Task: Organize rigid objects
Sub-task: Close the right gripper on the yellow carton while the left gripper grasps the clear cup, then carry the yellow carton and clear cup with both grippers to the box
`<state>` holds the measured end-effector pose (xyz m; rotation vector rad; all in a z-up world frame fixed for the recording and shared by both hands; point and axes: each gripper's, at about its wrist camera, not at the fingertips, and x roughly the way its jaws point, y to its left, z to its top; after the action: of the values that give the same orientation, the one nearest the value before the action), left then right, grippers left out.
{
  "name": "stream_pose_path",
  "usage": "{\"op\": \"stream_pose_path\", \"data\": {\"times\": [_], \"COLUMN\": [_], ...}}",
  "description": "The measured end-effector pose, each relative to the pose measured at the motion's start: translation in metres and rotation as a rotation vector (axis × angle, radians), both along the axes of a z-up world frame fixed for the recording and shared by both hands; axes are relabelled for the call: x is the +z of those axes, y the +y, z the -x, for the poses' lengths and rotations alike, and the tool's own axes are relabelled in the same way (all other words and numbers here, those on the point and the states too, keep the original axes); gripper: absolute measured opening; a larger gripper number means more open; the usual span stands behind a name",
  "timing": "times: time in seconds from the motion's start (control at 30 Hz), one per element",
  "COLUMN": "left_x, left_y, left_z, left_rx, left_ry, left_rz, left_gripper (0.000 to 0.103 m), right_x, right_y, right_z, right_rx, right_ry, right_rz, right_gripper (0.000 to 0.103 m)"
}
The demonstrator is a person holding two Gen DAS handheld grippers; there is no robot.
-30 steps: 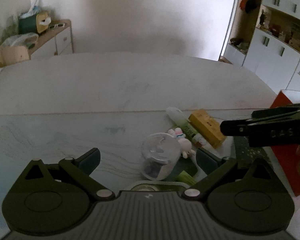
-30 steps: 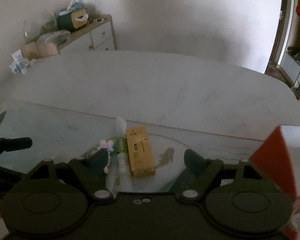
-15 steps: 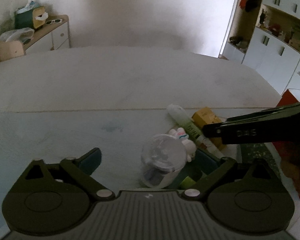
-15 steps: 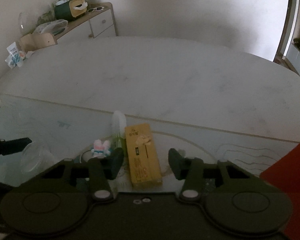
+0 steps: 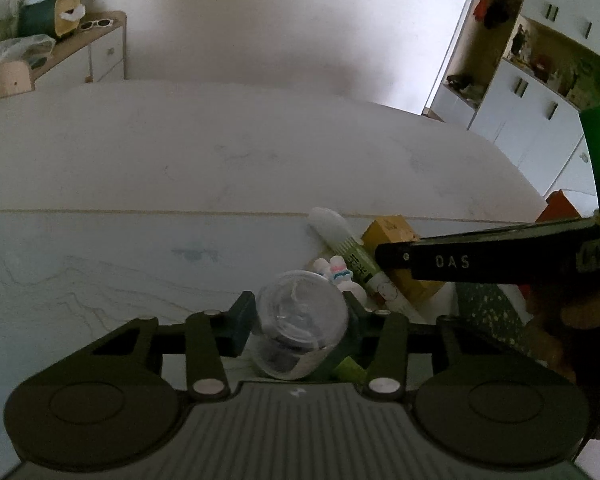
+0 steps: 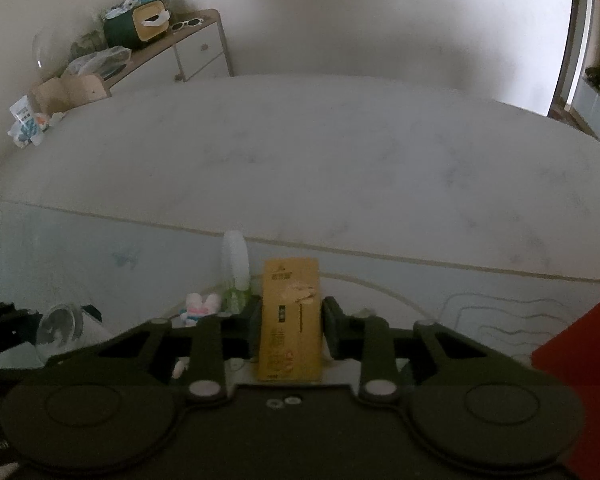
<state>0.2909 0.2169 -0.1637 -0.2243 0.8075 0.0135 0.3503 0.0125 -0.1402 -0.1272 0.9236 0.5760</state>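
Pale marble bench (image 6: 340,168) fills both views, bearing a small cluster at its near edge. Right tool (image 6: 290,326) is clamped on the yellow box (image 6: 291,320); left tool (image 5: 300,316) is clamped on the clear jar (image 5: 300,324), beside the green tube (image 5: 350,252) and bunny figurine (image 5: 334,270).
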Motion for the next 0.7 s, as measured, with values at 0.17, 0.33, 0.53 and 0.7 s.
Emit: {"op": "stream_pose_path", "data": {"times": [0.17,0.33,0.53,0.7], "left_x": [0.002,0.007,0.022,0.039], "left_y": [-0.001,-0.004,-0.01,-0.018], "left_z": [-0.001,-0.001,0.003,0.009], "left_rx": [-0.002,-0.026,-0.038,-0.049], "left_ry": [0.005,-0.004,-0.019,-0.022], "left_rz": [0.002,0.007,0.007,0.016], "left_gripper": [0.044,0.043,0.043,0.043], "right_x": [0.007,0.019,0.045,0.069], "right_y": [-0.004,-0.018,-0.04,-0.061], "right_z": [0.004,0.015,0.034,0.049], "right_rx": [-0.016,-0.027,-0.034,-0.045], "right_ry": [-0.025,-0.037,-0.039,-0.044], "right_rz": [-0.007,-0.017,-0.057,-0.096], "right_gripper": [0.029,0.029,0.029,0.029]}}
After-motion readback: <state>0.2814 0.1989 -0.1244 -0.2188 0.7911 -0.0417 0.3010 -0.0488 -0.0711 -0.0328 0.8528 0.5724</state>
